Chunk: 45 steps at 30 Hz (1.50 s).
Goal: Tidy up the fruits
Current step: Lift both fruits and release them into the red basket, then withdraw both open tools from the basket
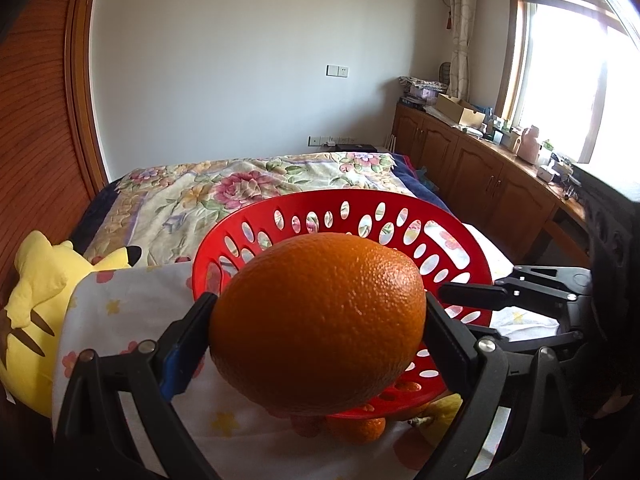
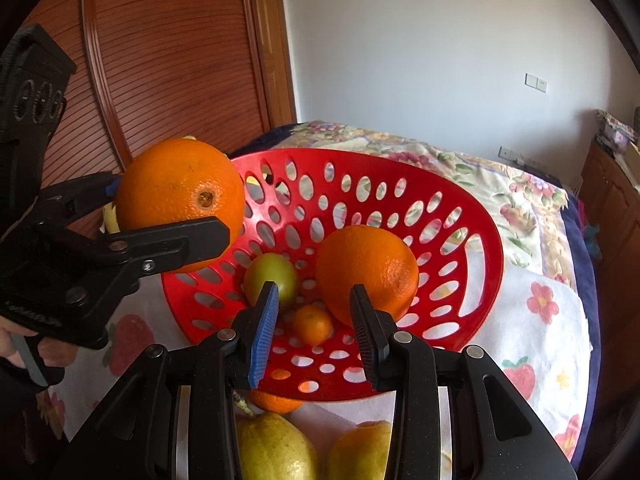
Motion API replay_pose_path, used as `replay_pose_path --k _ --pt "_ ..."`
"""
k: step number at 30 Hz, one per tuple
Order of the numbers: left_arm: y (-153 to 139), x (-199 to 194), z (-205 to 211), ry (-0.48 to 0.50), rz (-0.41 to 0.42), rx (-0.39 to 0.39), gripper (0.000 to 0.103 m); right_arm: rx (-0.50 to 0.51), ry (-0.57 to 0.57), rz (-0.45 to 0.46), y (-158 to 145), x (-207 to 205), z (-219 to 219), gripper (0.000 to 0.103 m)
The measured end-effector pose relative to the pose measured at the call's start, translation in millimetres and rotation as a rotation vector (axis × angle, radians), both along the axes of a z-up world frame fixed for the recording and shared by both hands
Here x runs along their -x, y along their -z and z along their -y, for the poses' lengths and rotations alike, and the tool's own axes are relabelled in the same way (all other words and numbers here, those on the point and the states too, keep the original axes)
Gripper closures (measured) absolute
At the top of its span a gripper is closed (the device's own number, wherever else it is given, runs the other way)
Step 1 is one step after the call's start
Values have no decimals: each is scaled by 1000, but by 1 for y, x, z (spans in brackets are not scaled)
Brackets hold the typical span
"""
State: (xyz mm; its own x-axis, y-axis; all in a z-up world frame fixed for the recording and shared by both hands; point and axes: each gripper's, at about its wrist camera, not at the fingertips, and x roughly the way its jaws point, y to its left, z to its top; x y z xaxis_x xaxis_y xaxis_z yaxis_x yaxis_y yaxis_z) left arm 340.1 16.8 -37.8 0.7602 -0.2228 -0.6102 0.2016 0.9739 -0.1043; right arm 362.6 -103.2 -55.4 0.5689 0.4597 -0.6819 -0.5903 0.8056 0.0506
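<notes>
The left hand-held gripper (image 1: 318,320) is clamped on a large orange (image 1: 316,320), one pad on each flank, so the fruit's longer axis runs across the jaws from 9 to 3 o'clock. In the right wrist view that same orange (image 2: 180,200) hangs at about 10 o'clock, just over the near-left rim of the red perforated basket (image 2: 460,200), whose open bowl tilts toward the cameras. The move ahead likely turns on this: the basket's hollow lies forward and toward 2 o'clock of the held orange, close by, so a short carry over the rim should free it for release.

The right hand-held gripper (image 2: 316,328) is closed to its narrowest with nothing between its pads; it points at the basket's near rim. Past its fingertips, inside the basket, lie a second orange (image 2: 368,272) at 1 o'clock, a green-yellow fruit (image 2: 272,280) at 11 o'clock and a small mandarin (image 2: 312,324) dead ahead. The left hand is plainly the nearer to placing. Two pears (image 2: 276,448) and another mandarin (image 2: 276,402) wait outside the basket at 6 o'clock, on the flowered cloth (image 2: 540,320) over the bed (image 1: 240,188).
</notes>
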Motion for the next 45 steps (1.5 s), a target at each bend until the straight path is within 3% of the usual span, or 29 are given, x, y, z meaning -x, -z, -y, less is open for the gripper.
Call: replay_pose_path --k 10,15,32,45 --pt "10 -14 17 16 -44 -70 7 -27 35 39 -12 19 20 65" --pt "24 -21 23 17 -112 -64 7 -31 47 35 -11 22 27 64" --pt "30 -28 35 -13 -133 -158 6 -54 60 24 -10 31 33 58" --pt "-10 -19 37 -23 -22 -149 6 -86 90 26 -16 41 43 57"
